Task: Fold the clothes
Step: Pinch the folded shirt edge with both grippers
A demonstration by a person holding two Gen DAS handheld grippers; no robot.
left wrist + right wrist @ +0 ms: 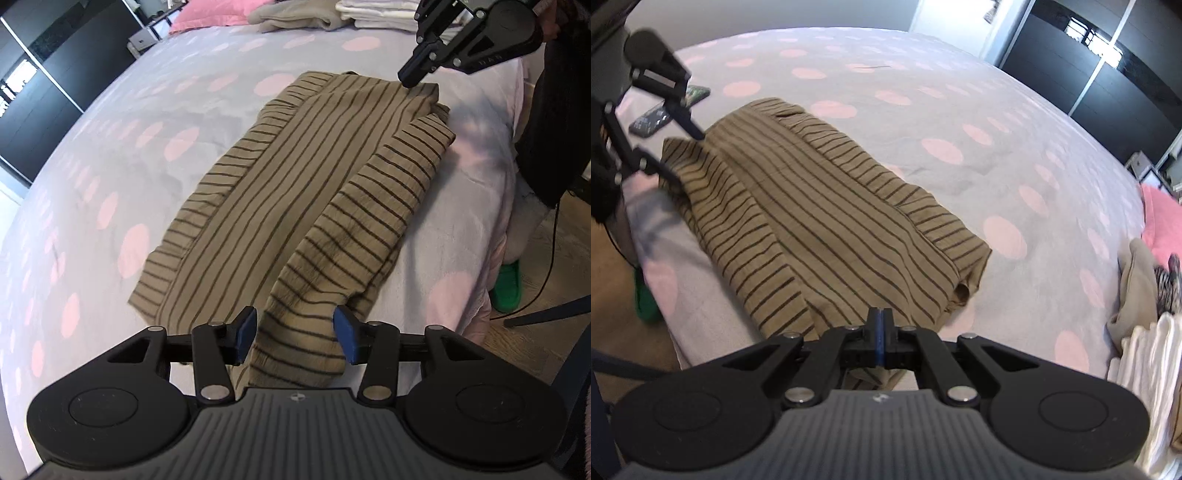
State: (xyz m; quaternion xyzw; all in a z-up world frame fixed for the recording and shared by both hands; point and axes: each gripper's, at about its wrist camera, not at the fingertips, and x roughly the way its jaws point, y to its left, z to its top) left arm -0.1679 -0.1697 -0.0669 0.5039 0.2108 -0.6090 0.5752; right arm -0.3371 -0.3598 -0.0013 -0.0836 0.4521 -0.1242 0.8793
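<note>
A tan shirt with dark stripes [314, 192] lies flat on the bed, both sides folded in over its middle. It also shows in the right wrist view [820, 221]. My left gripper [295, 334] is open, its blue pads on either side of the shirt's near end, with a folded sleeve between them. My right gripper [880, 332] is shut at the opposite end of the shirt; whether cloth is pinched is hidden. In the left wrist view the right gripper [412, 79] touches the shirt's far edge. The left gripper [683, 155] shows in the right wrist view.
The bed has a lilac cover with pink dots [147, 147]. Folded white and beige clothes [1145, 332] and a pink pillow [218, 13] lie at its head. Two phones [665, 110] lie near the foot. Wooden floor, a green shoe [508, 284] and a black cable lie beside the bed.
</note>
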